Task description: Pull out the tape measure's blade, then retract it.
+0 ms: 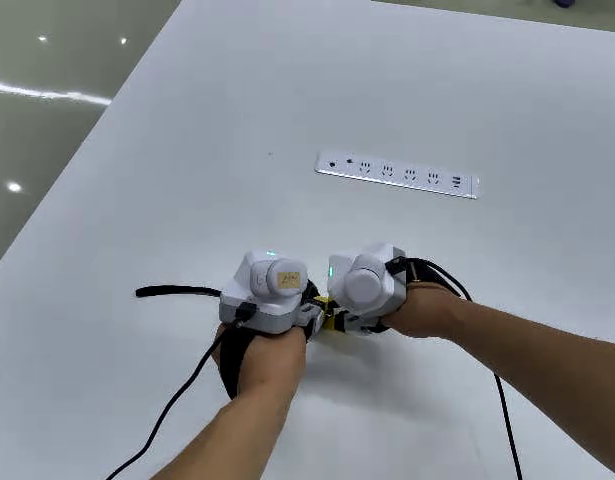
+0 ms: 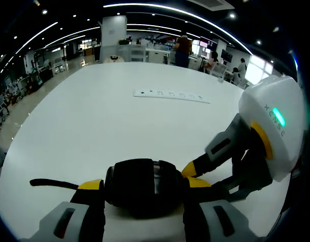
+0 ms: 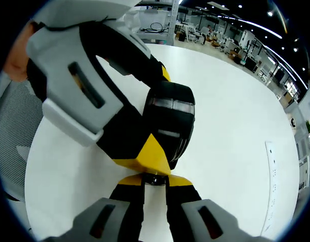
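In the left gripper view, the jaws of the left gripper [image 2: 143, 187] hid the lower part of the tape measure [image 2: 144, 176]. Just right of those jaws, the case partly hid the right gripper [image 2: 194, 175] at its tips. In the right gripper view, the small dark part pinched between that gripper's jaws was too small to identify. In the head view, both gripper bodies hid the case beneath them.

Strong, even light falls from above. In the head view the white table [image 1: 417, 90] looks bright, almost washed out, with only soft, pale shadows at lower centre. Small glare spots sit on the glossy floor [image 1: 47, 70] at upper left. Both gripper views bend strongly toward their edges, and ceiling light strips [image 2: 160, 9] arc along the top. The black tape measure [image 2: 143, 185] carries a dull sheen. The bottom edge looks slightly soft.
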Tool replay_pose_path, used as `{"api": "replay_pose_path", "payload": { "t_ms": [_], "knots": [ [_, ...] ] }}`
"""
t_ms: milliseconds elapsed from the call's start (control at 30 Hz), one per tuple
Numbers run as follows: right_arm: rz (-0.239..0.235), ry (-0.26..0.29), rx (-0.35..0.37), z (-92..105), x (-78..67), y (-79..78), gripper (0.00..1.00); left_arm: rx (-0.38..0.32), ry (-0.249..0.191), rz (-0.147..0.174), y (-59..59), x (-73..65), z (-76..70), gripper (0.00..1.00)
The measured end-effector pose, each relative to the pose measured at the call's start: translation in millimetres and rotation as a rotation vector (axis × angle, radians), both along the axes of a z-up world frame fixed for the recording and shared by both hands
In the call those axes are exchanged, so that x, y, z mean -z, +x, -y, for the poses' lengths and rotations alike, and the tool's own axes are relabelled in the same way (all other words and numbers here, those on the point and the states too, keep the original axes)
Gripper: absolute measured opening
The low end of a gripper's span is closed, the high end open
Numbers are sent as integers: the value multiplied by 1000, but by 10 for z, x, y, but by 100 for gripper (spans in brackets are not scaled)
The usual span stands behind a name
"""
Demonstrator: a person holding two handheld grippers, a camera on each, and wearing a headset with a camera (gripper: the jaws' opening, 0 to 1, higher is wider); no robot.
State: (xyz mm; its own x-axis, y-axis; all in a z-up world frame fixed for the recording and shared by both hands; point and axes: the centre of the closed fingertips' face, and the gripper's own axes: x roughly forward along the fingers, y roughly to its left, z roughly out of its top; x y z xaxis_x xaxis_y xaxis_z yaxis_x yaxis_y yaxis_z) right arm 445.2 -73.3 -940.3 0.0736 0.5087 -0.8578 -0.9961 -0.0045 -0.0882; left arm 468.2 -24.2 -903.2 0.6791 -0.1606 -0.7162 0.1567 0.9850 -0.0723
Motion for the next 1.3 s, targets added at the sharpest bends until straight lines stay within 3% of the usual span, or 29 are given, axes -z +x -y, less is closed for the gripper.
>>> {"api": "replay_pose_path", "payload": {
  "t_ms": [767, 1300],
  "knots": [
    [9, 5, 41, 23, -12, -17, 20, 16, 15, 4, -22, 3, -11, 62],
    [-13, 58, 192, 69, -71, -22, 28, 18, 8, 1, -57, -30, -39, 66]
  ]
}}
